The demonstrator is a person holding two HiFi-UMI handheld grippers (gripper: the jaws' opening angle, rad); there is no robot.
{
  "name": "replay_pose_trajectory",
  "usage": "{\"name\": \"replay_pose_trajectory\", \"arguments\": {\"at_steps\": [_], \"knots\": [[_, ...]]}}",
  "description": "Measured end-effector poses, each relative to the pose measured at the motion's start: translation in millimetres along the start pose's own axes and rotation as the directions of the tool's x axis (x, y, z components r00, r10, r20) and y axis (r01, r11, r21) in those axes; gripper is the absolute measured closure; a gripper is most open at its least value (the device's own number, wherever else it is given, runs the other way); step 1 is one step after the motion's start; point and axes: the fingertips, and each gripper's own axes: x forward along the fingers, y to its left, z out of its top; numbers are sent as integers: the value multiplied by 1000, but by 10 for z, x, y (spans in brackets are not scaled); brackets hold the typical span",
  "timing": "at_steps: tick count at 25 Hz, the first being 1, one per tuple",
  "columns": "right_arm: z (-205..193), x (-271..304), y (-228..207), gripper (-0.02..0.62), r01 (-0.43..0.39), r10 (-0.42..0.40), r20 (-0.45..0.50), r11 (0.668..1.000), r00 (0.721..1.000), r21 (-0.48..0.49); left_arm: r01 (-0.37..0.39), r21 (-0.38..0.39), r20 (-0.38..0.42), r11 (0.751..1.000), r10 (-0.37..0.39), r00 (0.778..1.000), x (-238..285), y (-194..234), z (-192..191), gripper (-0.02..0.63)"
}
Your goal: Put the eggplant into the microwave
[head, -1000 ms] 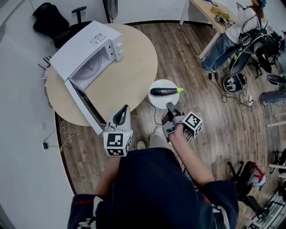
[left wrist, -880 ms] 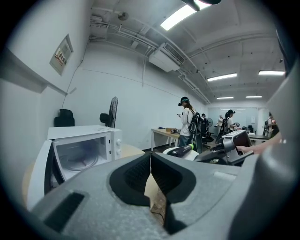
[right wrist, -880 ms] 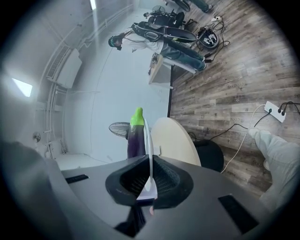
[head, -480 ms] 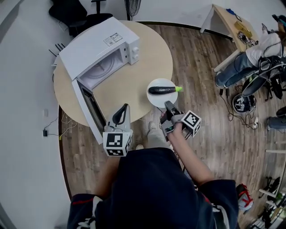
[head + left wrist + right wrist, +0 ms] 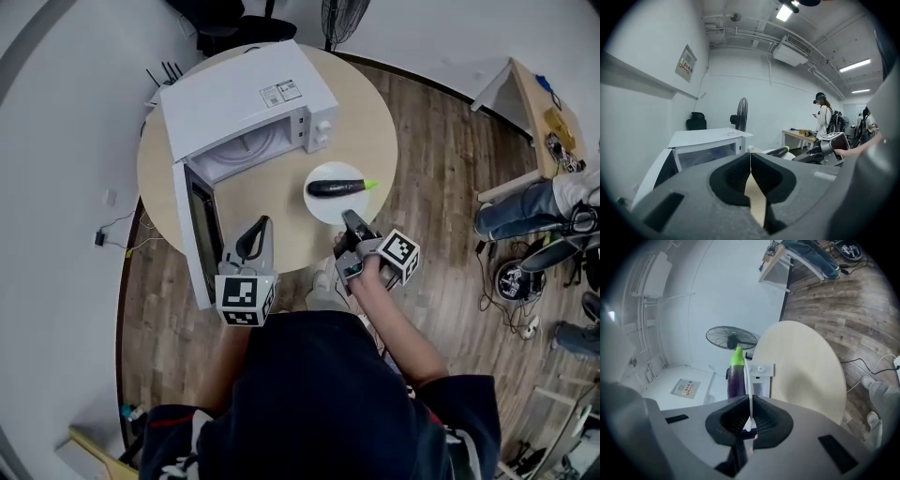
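Observation:
A dark purple eggplant (image 5: 336,187) with a green stem lies on a small white plate (image 5: 322,206). My right gripper (image 5: 349,218) is shut on the plate's near rim and holds it over the round table (image 5: 370,122). In the right gripper view the plate (image 5: 748,380) shows edge-on between the jaws, with the eggplant (image 5: 736,378) beyond it. The white microwave (image 5: 244,98) stands at the table's far left, its door (image 5: 192,234) swung open toward me. My left gripper (image 5: 266,223) is shut and empty, near the table's front edge beside the door.
A floor fan (image 5: 342,14) and a black chair (image 5: 220,9) stand behind the table. A desk (image 5: 530,94) and a seated person (image 5: 553,202) are at the right, with cables on the wood floor. A standing person (image 5: 824,119) shows in the left gripper view.
The plate with the eggplant, held in my right gripper, has gone from over the floor beside the table to over the table. The view has shifted toward the microwave.

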Motion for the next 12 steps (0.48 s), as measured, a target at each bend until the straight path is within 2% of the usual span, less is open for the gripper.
{"name": "replay_pose_trajectory", "arguments": {"at_steps": [6, 12], "knots": [[17, 437, 78, 575, -7, 3, -132, 1000, 991, -30, -123, -29, -9, 992, 123, 992, 109, 167, 13, 588], [-70, 734, 145, 575, -10, -6, -249, 998, 968, -61, -237, -61, -22, 970, 236, 971, 87, 297, -19, 588]]}}
